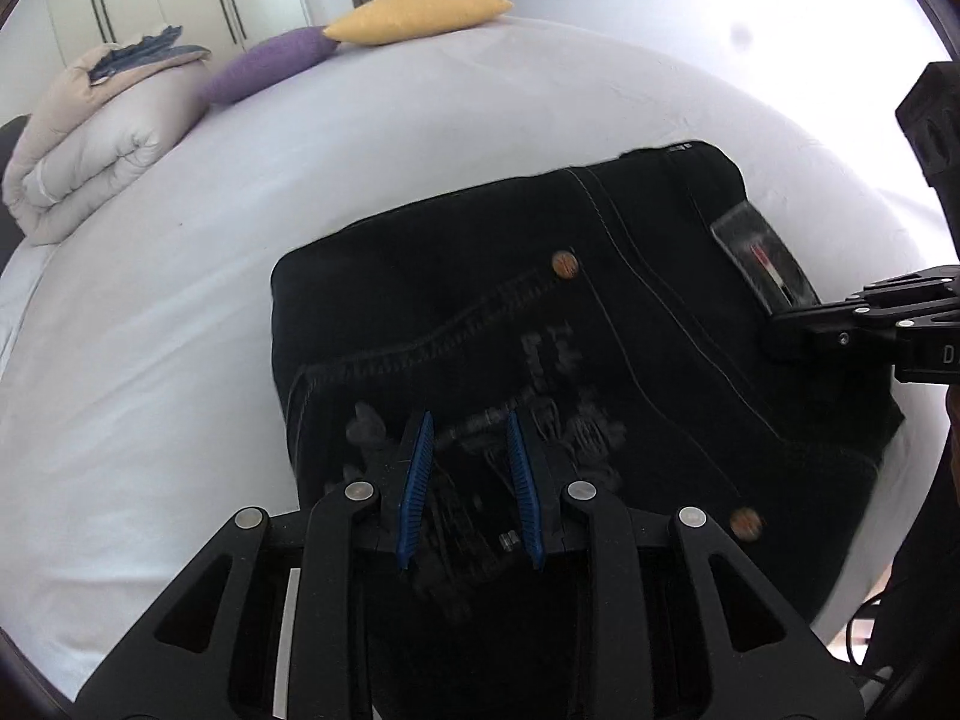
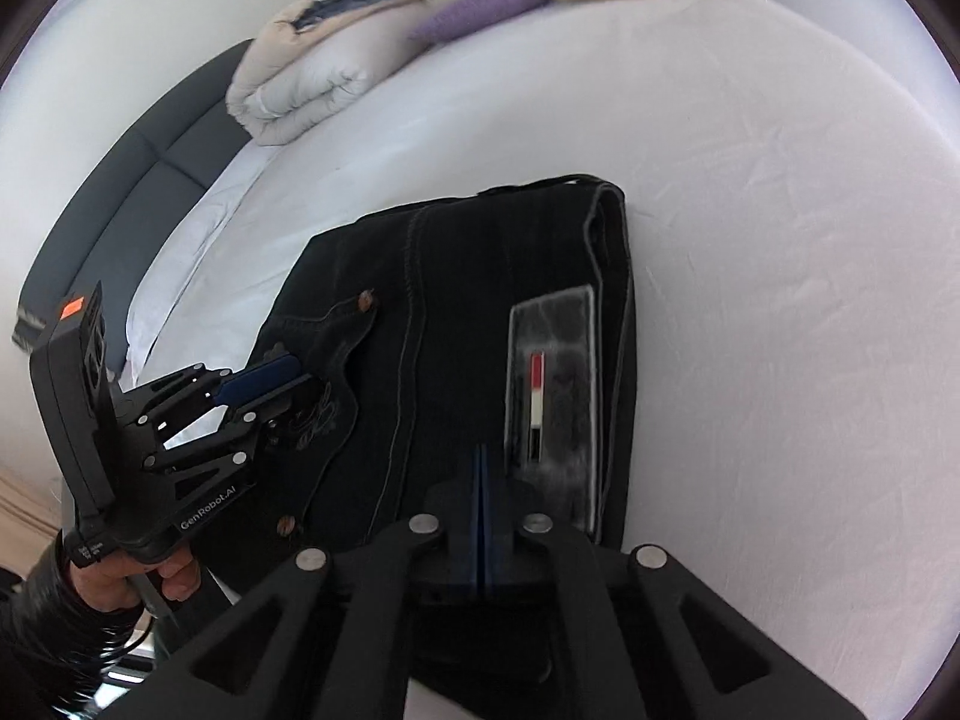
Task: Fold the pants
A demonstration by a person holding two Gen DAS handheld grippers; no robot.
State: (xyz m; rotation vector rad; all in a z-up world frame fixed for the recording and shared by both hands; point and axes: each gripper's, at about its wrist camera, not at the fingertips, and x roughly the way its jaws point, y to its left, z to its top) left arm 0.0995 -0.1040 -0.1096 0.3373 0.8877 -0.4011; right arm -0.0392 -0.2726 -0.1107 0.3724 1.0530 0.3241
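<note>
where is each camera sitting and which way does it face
Left wrist: on the left gripper, jaws open over the folded pants, facing up the bed; the right gripper enters at right.
Right wrist: on the right gripper, jaws shut over the pants' waistband end; the left gripper and hand show.
Shared: pants, yellow cushion, duvet.
</note>
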